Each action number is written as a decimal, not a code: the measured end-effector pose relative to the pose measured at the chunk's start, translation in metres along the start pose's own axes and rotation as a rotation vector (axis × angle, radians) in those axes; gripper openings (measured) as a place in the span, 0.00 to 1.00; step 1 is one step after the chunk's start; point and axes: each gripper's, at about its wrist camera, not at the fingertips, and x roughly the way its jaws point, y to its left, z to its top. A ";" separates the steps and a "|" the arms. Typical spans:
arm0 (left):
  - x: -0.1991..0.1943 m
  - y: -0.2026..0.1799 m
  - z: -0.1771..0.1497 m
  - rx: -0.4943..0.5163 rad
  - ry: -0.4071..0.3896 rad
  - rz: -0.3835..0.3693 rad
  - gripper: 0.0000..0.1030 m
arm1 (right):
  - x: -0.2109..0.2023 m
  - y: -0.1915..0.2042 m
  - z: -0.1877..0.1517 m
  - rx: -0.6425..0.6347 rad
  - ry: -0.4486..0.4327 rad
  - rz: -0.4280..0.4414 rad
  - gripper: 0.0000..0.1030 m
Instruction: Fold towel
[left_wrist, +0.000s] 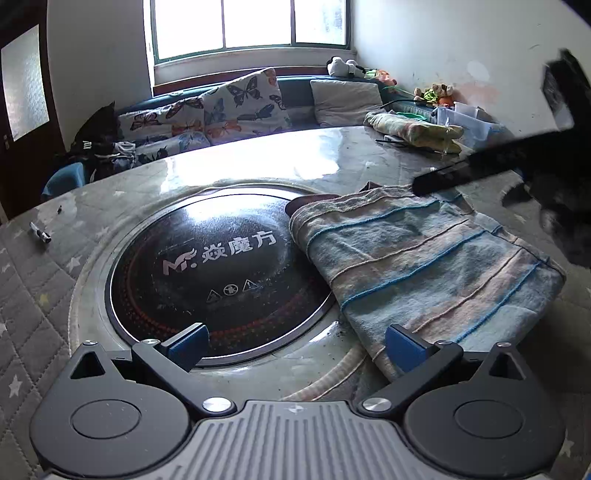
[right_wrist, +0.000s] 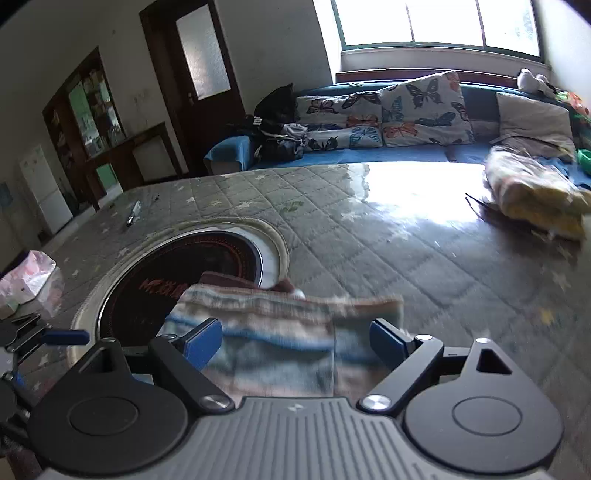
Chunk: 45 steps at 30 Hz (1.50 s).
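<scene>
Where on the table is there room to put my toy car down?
Bare quilted grey table cover lies free between the round black cooktop and the yellow bundle of cloth, and on the left around the small pen. It is crowded where the striped blue and pink towel overlaps the cooktop, near both tongs.

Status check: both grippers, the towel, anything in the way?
Left gripper open. Right gripper open. Striped blue-and-beige towel folded, overlapping round black cooktop. Nothing blocking.
</scene>
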 end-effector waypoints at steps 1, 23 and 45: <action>0.001 0.000 0.000 0.000 0.005 0.001 1.00 | 0.008 -0.002 0.004 0.005 0.015 -0.006 0.85; -0.003 -0.004 -0.006 0.003 0.012 -0.004 1.00 | 0.066 0.086 0.015 -0.274 0.107 -0.044 0.74; -0.003 0.006 0.007 -0.041 0.015 0.004 1.00 | -0.012 0.068 -0.014 -0.209 0.054 -0.099 0.74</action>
